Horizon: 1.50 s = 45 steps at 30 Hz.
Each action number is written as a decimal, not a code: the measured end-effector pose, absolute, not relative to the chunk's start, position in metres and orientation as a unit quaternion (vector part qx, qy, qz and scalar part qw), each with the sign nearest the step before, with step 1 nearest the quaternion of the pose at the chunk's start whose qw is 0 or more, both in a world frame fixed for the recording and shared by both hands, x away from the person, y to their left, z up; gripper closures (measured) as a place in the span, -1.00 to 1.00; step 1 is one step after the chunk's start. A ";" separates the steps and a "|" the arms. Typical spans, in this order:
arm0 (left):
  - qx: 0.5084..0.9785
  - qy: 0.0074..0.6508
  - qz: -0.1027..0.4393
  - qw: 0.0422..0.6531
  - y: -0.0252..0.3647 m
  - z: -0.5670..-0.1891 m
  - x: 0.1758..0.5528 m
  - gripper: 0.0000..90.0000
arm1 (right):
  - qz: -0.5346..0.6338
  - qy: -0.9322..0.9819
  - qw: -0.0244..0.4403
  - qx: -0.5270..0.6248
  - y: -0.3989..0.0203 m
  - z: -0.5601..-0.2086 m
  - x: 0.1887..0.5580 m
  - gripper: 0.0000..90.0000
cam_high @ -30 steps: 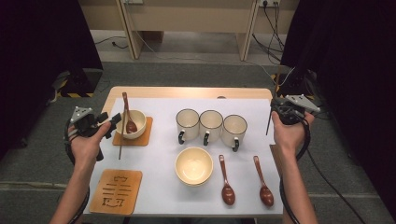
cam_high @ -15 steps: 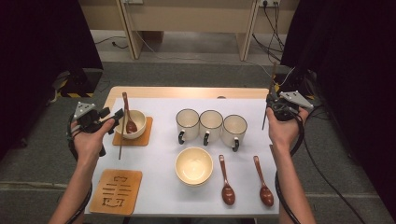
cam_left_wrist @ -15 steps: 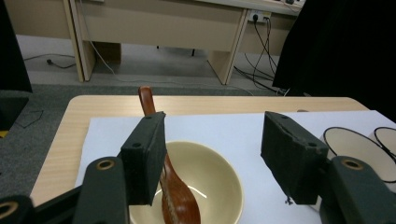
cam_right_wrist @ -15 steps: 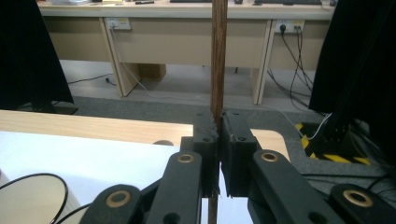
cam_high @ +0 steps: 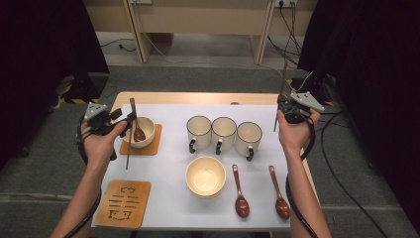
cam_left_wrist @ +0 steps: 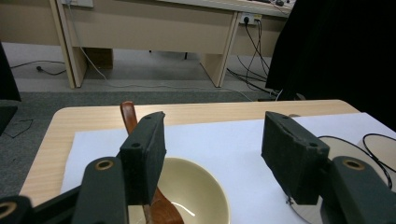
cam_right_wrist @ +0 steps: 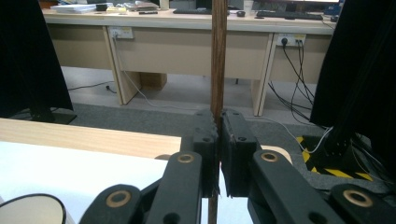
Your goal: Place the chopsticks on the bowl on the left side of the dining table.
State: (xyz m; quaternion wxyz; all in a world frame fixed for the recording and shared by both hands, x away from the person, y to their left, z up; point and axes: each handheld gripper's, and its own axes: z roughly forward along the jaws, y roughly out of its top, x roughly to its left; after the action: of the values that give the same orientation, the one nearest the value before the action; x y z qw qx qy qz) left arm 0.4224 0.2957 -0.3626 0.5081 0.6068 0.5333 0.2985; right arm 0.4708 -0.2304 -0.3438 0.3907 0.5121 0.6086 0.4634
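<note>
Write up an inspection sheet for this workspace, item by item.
Surface: wooden table under a white sheet.
Job's things: thin brown wooden stick, upright in the right gripper; a second thin stick by the left hand.
Clutter: small cream bowl holding a brown spoon on an orange mat; three cream mugs; larger cream bowl; two brown spoons; cut-out wooden mat.
Grippers: left gripper fingers apart, nothing between; right gripper shut on the stick.
Cables: black gripper cables; floor leads.
Surroundings: beige desk, black curtains.
</note>
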 end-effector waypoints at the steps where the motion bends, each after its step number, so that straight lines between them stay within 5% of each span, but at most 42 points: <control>1: 0.606 0.533 0.298 0.509 0.294 -0.362 0.423 -0.14 | 0.465 0.608 0.390 0.511 -0.230 -0.344 0.472 0.90; 45: 0.622 0.511 0.303 0.510 0.268 -0.342 0.438 -0.13 | 0.493 0.635 0.389 0.450 -0.170 -0.332 0.516 0.90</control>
State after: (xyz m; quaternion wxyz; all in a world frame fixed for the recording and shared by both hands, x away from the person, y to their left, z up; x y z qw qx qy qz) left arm 0.4376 0.2682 -0.3420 0.5098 0.6221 0.5112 0.3029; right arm 0.5159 -0.1702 -0.3317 0.3887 0.4499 0.6354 0.4927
